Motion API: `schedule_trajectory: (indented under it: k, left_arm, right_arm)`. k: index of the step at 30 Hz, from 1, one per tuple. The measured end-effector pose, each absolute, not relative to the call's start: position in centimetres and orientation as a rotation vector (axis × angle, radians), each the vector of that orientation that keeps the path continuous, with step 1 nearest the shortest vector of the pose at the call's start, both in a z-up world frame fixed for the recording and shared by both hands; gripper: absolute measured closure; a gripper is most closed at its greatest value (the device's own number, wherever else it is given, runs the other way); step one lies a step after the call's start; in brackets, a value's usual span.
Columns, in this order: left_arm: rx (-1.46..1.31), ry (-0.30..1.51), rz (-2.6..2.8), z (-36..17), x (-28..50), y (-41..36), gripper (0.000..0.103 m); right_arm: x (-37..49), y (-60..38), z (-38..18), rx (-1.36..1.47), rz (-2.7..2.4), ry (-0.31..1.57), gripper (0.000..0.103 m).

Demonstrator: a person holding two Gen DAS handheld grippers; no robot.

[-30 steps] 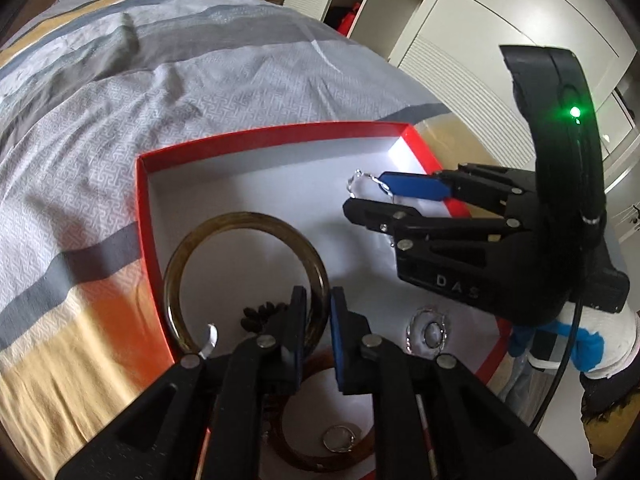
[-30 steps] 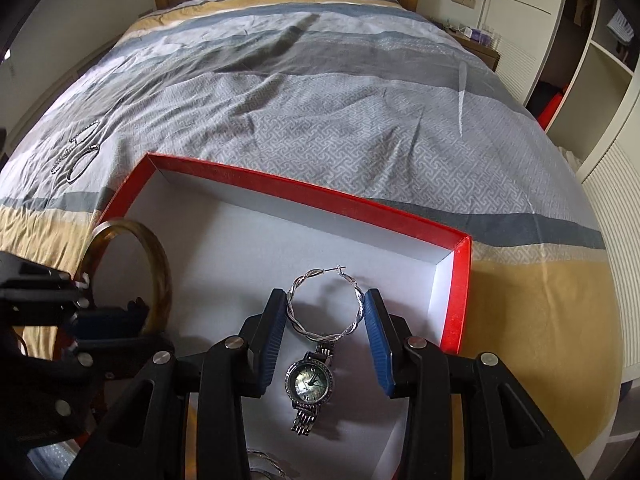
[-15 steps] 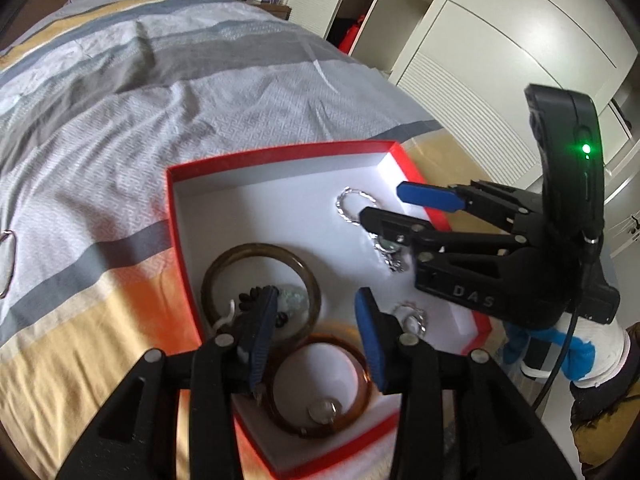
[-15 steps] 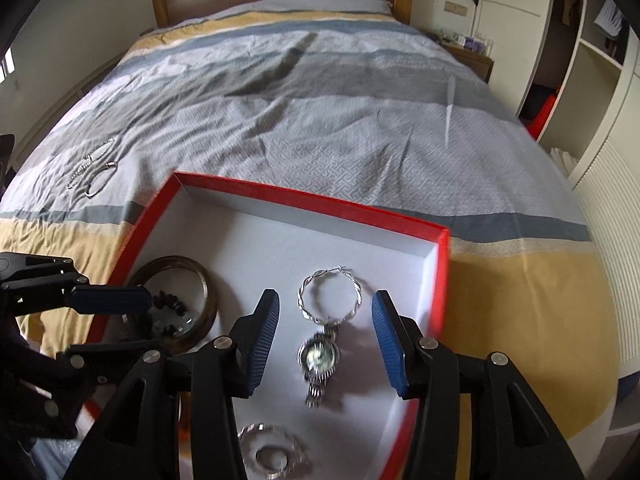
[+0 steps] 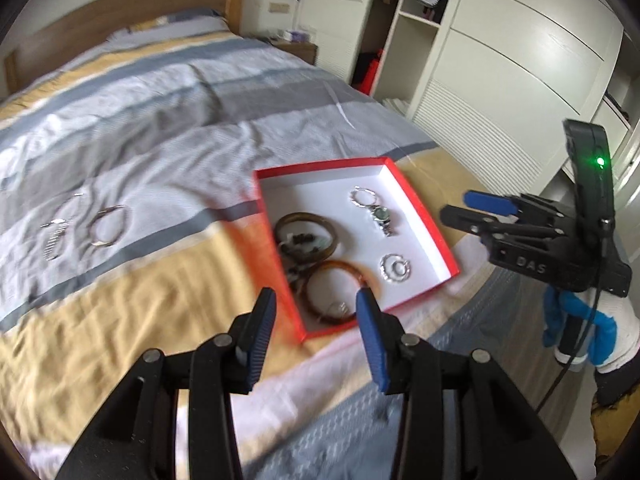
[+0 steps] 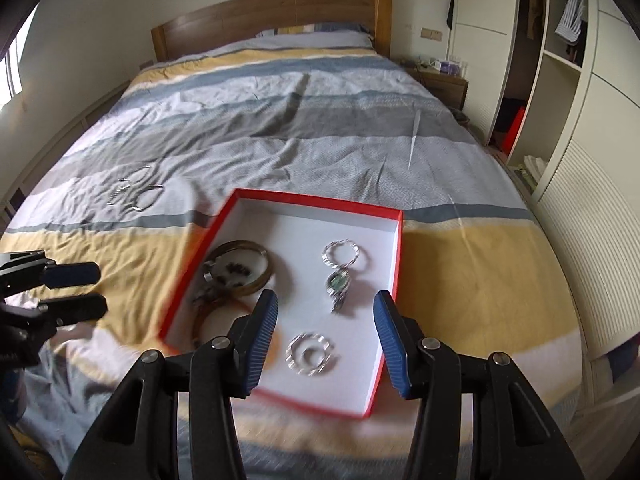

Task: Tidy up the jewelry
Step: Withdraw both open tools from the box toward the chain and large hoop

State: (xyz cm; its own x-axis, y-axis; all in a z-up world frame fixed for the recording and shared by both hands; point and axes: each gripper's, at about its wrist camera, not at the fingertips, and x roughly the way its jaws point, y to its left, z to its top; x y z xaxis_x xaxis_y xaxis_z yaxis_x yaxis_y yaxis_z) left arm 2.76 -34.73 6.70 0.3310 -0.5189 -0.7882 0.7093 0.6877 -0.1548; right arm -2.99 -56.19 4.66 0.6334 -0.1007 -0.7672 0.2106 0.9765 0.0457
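A red box (image 5: pixel 424 216) (image 6: pixel 400 248) with a white inside lies on the bed. It holds two brown bangles (image 5: pixel 306 219) (image 6: pixel 240 246), a twisted silver hoop (image 5: pixel 363 197) (image 6: pixel 341 253), a small watch (image 5: pixel 382 218) (image 6: pixel 339 286) and a silver ring piece (image 5: pixel 395 268) (image 6: pixel 310 354). More silver jewelry (image 5: pixel 86 228) (image 6: pixel 136 192) lies loose on the bedspread, left of the box. My left gripper (image 5: pixel 316 320) is open and empty, pulled back above the box's near corner. My right gripper (image 6: pixel 325 334) is open and empty, raised over the box's near side; it also shows in the left wrist view (image 5: pixel 472 206).
The striped bedspread (image 6: pixel 320 128) reaches back to a wooden headboard (image 6: pixel 272 12). White wardrobes and open shelves (image 6: pixel 568 100) stand along the right of the bed. A bedside table (image 6: pixel 440 76) stands by the headboard.
My right gripper opened and let the hoop earring go into the box. My left gripper opened and let go of the bangle. Both pulled back and up from the box.
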Motion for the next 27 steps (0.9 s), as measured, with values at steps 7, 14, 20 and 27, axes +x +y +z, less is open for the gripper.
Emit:
schedule_trajectory:
  k: [7,14,20,27]
  left_arm:
    - [0.239,0.829,-0.689,9.8,-1.7,-28.5,0.063]
    - [0.22,0.733,-0.592,12.3,-5.1,-23.2,0.063]
    - [0.194,0.681,-0.554,13.5,-7.0,-20.1,0.063]
    - [0.16,0.64,-0.531,14.6,-8.1,-17.8,0.063]
  right_arm:
    - [-7.4,-51.5,6.7,0.141,-0.15,0.807,0.049]
    - [-11.0,-46.8,8.6,0.151,-0.119,0.752,0.048]
    - [-12.7,-43.6,10.4,0.122,-0.093,0.721,0.045]
    - [-13.3,-40.0,11.9,0.068,-0.056,0.703,0.041]
